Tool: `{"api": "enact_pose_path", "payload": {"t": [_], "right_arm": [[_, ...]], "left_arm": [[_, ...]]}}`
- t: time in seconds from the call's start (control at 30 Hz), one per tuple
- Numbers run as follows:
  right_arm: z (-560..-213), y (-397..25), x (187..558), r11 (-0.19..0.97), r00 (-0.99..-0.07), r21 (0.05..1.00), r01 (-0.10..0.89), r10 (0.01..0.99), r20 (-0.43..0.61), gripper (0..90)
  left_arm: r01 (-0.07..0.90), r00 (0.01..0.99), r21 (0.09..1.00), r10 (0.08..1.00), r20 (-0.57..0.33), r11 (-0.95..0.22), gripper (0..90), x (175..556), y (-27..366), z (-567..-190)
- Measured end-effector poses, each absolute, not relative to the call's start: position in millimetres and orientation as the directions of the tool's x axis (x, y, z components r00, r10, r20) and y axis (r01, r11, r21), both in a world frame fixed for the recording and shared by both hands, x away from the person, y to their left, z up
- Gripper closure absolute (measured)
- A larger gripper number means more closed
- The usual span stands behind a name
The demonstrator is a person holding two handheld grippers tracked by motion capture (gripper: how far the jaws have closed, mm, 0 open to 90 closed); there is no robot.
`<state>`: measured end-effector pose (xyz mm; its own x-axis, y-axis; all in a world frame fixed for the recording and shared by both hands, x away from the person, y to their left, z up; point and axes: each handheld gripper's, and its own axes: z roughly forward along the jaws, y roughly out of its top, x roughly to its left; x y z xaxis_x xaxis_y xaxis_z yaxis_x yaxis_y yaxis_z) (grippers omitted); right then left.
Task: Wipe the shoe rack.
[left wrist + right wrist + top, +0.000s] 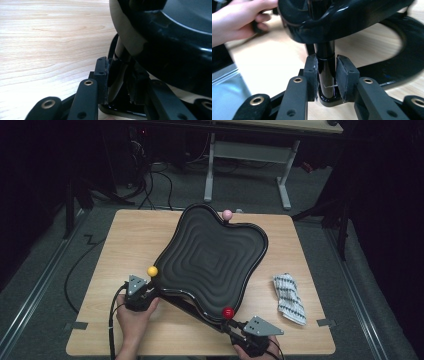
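A black wavy tray [212,257] with ridged rings rests on a black stand on the wooden table [125,235]. Thin posts at its corners carry a yellow ball [152,271], a red ball [228,312] and a pink ball [227,214]. My left gripper [146,289] is shut on the post under the yellow ball; in the left gripper view [117,80] the jaws clamp that black post [119,65] beneath the tray's rim [175,50]. My right gripper [236,324] is shut on the post below the red ball, and up close [326,75] its pads squeeze the post [325,57].
A folded white patterned cloth [289,298] lies on the table to the right of the tray. The stand's black base ring [402,67] curves over the wood beyond the right gripper. The person's other hand [237,22] is at the far corner. Dark floor, cables and another desk surround the table.
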<state>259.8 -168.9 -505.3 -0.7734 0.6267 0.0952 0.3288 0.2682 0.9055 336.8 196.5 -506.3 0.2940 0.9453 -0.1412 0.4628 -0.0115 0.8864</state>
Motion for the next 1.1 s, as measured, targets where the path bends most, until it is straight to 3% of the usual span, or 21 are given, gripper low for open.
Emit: {"api": "enact_pose_path", "payload": {"t": [0.13,0.33,0.47,0.7,0.97,1.1], "right_arm": [[-507.7,-169.7,261.9,0.334,-0.802,0.879,0.342,0.591,0.087,54.4],[-507.4,-180.1,267.4,0.279,-0.794,0.887,0.368,0.591,0.144,59.0],[-506.2,-171.6,267.1,0.26,-0.734,0.893,0.368,0.671,0.108,64.7],[-510.7,-164.4,263.2,0.245,-0.741,0.886,0.393,0.655,0.148,69.1],[-505.7,-173.7,263.0,0.223,-0.726,0.901,0.372,0.675,0.132,63.7],[-498.9,-206.7,274.1,0.171,-0.575,0.905,0.389,0.812,0.094,56.9]], "left_arm": [[0.468,0.285,0.884,0.946,-0.153,0.002,71.7,338.8,203.4,-506.1],[0.465,0.27,0.885,0.949,-0.164,0.021,71.4,341.0,209.4,-507.0],[0.466,0.265,0.885,0.95,-0.163,0.022,71.4,339.8,208.2,-506.8],[0.46,0.261,0.888,0.952,-0.161,0.024,71.5,337.8,206.4,-507.5],[0.459,0.271,0.888,0.946,-0.175,0.033,71.1,338.4,207.3,-508.2],[0.459,0.266,0.888,0.948,-0.177,0.037,71.0,338.4,206.7,-508.3]]}}
